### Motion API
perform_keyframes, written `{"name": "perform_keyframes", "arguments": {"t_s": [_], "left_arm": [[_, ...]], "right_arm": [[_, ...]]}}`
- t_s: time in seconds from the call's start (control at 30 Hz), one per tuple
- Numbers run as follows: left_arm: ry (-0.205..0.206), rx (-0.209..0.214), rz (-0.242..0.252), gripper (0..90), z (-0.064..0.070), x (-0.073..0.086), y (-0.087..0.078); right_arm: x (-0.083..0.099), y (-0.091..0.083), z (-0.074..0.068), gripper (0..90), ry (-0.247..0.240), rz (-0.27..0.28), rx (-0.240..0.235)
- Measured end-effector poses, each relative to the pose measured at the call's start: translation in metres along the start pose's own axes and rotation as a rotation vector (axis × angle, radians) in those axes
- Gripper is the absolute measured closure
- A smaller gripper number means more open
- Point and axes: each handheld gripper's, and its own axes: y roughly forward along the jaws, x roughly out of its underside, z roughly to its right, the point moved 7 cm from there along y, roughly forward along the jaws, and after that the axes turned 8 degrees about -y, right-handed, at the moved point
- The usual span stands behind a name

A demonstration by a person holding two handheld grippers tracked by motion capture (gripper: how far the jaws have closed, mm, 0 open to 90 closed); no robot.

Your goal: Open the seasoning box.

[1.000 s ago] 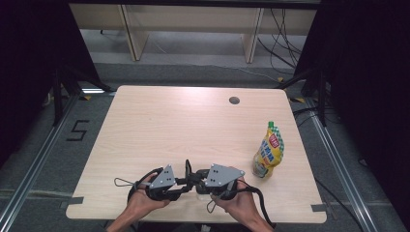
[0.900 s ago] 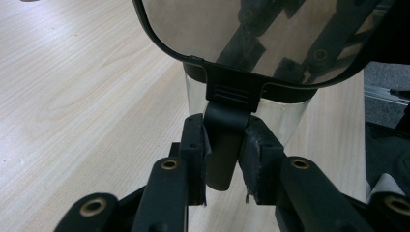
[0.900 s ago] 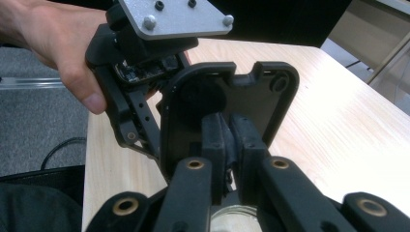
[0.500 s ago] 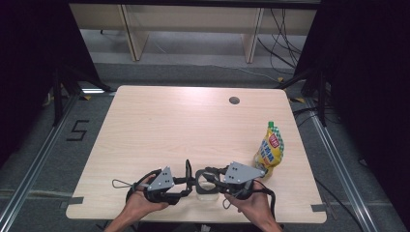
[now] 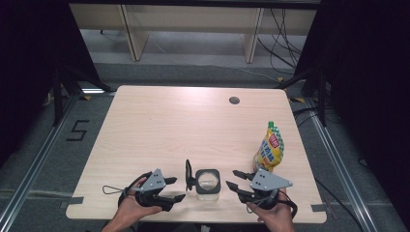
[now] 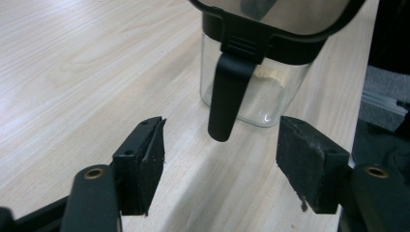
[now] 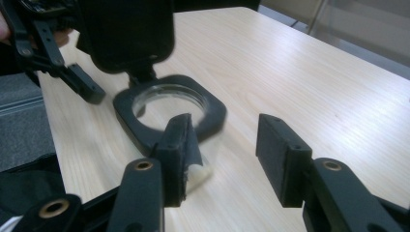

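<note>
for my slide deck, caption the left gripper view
Open left gripper facing the clear black-rimmed jar on the pale wooden table.

jar (image 5: 208,181) between both grippers | pouch (image 5: 270,151) right, behind

Left gripper (image 6: 220,176) jaws wide apart, empty; clear jar (image 6: 261,92) just beyond on table (image 6: 72,63), black latch (image 6: 227,96) hanging down.

We note a yellow snack pouch (image 5: 270,149) standing upright near the right edge of the pale wooden table (image 5: 159,125). A dark round grommet hole (image 5: 234,100) sits toward the far edge. On the floor left, a "5" marking (image 5: 78,130).
</note>
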Motion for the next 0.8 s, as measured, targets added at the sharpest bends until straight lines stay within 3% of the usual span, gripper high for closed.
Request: {"name": "perform_keyframes", "arguments": {"t_s": [0.13, 0.27, 0.3, 0.33, 0.4, 0.43, 0.47, 0.57, 0.6, 0.63, 0.67, 0.73, 0.77, 0.8], "left_arm": [[-0.036, -0.008, -0.002, 30.4, -0.001, 0.004, 0.002], [-0.045, -0.011, -0.017, 28.3, -0.002, 0.008, 0.006], [-0.031, -0.015, -0.021, 27.6, -0.003, 0.009, 0.006], [-0.046, -0.013, -0.015, 27.2, -0.002, 0.009, 0.006], [-0.019, -0.014, -0.023, 26.6, -0.002, 0.009, 0.005], [-0.05, -0.011, -0.013, 26.6, 0.001, 0.009, 0.005], [-0.041, -0.014, -0.013, 26.5, 0.0, 0.008, 0.004], [-0.034, -0.009, -0.002, 25.9, 0.003, 0.007, 0.0], [-0.051, -0.012, -0.007, 25.6, 0.004, 0.008, -0.002], [-0.027, -0.022, -0.018, 25.2, 0.002, 0.008, -0.003], [-0.06, -0.02, -0.001, 24.9, 0.005, 0.008, -0.003], [-0.038, -0.021, -0.005, 22.8, 0.004, 0.009, -0.004], [-0.04, -0.023, 0.002, 21.9, 0.005, 0.009, -0.003], [-0.067, -0.024, -0.005, 21.7, 0.006, 0.01, -0.003]], "right_arm": [[0.014, -0.015, 0.005, 52.7, 0.046, -0.026, 0.038], [0.026, -0.027, 0.012, 49.4, 0.059, -0.031, 0.064], [0.029, -0.03, 0.014, 47.9, 0.069, -0.039, 0.07], [0.032, -0.033, 0.015, 47.2, 0.08, -0.047, 0.082], [0.037, -0.037, 0.016, 46.1, 0.098, -0.057, 0.089], [0.04, -0.039, 0.017, 45.2, 0.106, -0.059, 0.096], [0.043, -0.041, 0.017, 44.4, 0.133, -0.062, 0.095], [0.051, -0.047, 0.02, 43.4, 0.148, -0.075, 0.101], [0.053, -0.051, 0.019, 43.0, 0.192, -0.085, 0.121], [0.055, -0.052, 0.023, 42.2, 0.165, -0.072, 0.132], [0.058, -0.054, 0.024, 41.2, 0.168, -0.076, 0.137], [0.064, -0.058, 0.026, 38.7, 0.215, -0.087, 0.162], [0.065, -0.06, 0.028, 37.2, 0.232, -0.092, 0.172], [0.067, -0.061, 0.031, 35.2, 0.247, -0.087, 0.178]]}}
